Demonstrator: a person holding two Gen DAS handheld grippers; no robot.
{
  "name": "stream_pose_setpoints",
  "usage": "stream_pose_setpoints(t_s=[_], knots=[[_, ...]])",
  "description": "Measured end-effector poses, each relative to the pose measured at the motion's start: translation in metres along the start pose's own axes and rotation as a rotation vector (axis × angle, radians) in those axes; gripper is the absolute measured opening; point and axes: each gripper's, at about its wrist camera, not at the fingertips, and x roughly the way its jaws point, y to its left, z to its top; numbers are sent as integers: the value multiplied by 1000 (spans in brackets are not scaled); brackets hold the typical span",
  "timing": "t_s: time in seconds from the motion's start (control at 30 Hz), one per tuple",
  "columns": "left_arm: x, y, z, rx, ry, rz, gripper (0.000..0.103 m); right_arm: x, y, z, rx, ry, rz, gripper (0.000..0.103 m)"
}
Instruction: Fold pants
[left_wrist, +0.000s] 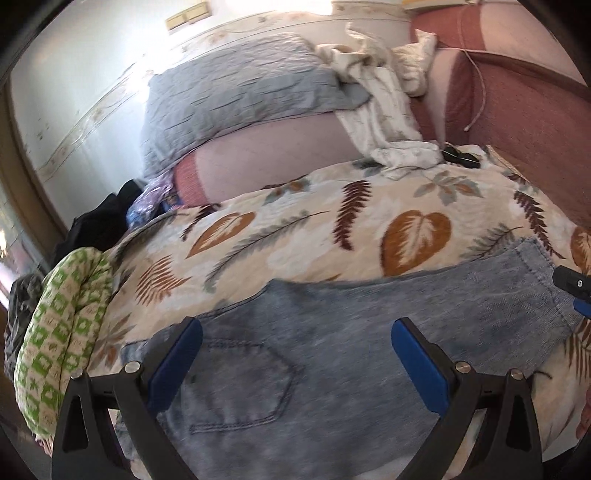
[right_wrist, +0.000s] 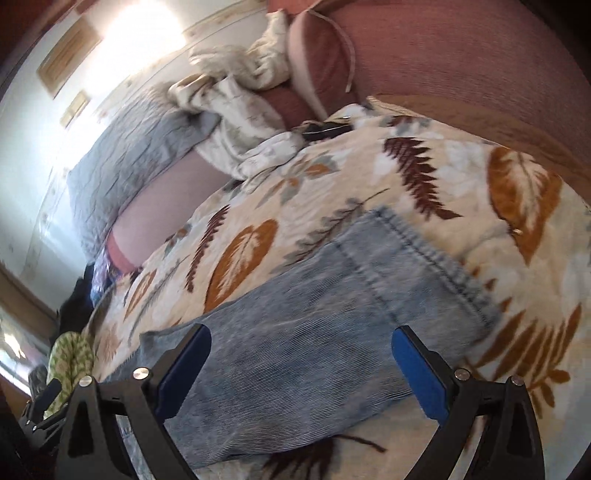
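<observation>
At far left I see a green-patterned roll (left_wrist: 62, 332) at the blanket's edge. My left gripper (left_wrist: 295, 350) hovers over the pants (left_wrist: 332, 332), jaws spread wide, gripping nothing. The pants, light blue denim, lie flat on the leaf-print blanket (left_wrist: 295, 229), back pocket (left_wrist: 240, 384) facing up. My right gripper (right_wrist: 301, 362) hovers over the leg end (right_wrist: 406, 266), jaws likewise spread, holding nothing. A white garment (left_wrist: 384, 122) lies beyond, near the grey pillow (left_wrist: 240, 88).

1. The left gripper (left_wrist: 297, 352) has its jaws spread wide, the blue-padded fingers (left_wrist: 177, 363) pointing toward 12 o'clock and gripping nothing.
2. The right gripper (right_wrist: 301, 363) is equally wide apart, its fingers (right_wrist: 419, 376) aimed at 12 o'clock, nothing clamped.
</observation>
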Motion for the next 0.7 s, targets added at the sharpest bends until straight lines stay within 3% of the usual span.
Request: stream_pose_setpoints(t_s=[0.37, 0.7], knots=[[17, -58, 24, 59, 29, -31, 102, -3, -19, 6, 91, 3, 16, 100], [28, -80, 25, 82, 61, -35, 102, -2, -23, 4, 123, 16, 34, 100]])
